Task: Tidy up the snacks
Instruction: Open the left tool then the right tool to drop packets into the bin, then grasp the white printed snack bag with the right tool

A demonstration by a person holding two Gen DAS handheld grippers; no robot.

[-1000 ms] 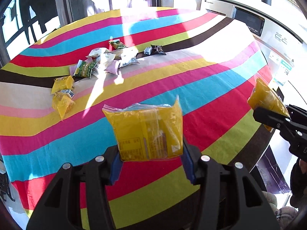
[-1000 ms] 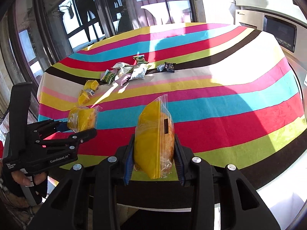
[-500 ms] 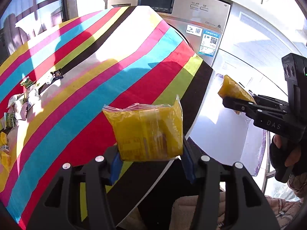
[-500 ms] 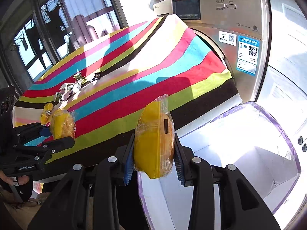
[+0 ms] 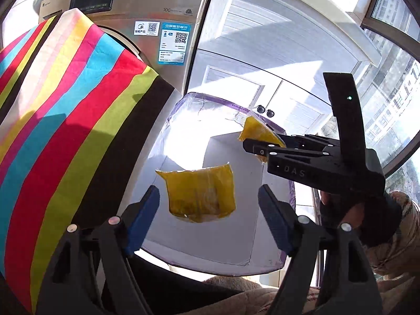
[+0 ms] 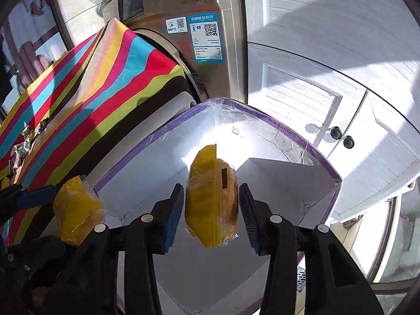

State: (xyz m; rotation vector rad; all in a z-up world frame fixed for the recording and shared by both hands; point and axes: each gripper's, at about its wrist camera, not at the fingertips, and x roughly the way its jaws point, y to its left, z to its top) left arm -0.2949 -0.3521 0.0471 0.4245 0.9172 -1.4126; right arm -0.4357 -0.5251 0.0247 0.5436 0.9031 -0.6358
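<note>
Both grippers hover over a white box with a purple rim (image 5: 231, 105), which also shows in the right wrist view (image 6: 323, 162). My left gripper (image 5: 208, 199) is open, and a yellow snack packet (image 5: 202, 191) hangs loose between its spread blue pads, touching neither. My right gripper (image 6: 211, 210) is open too, with small gaps either side of its yellow snack packet (image 6: 211, 199). In the left wrist view the right gripper (image 5: 262, 145) shows with its packet (image 5: 256, 131). The right wrist view shows the left packet (image 6: 77, 212).
The striped tablecloth (image 5: 65, 120) hangs to the left of the box, with several small snacks far off on it (image 6: 23, 141). A washing machine (image 6: 199, 31) and white cabinet doors (image 6: 341, 92) stand behind the box.
Both grippers swung right from the table to above the white box. Both sets of jaws have opened, and the two yellow packets are now loose between the pads.
</note>
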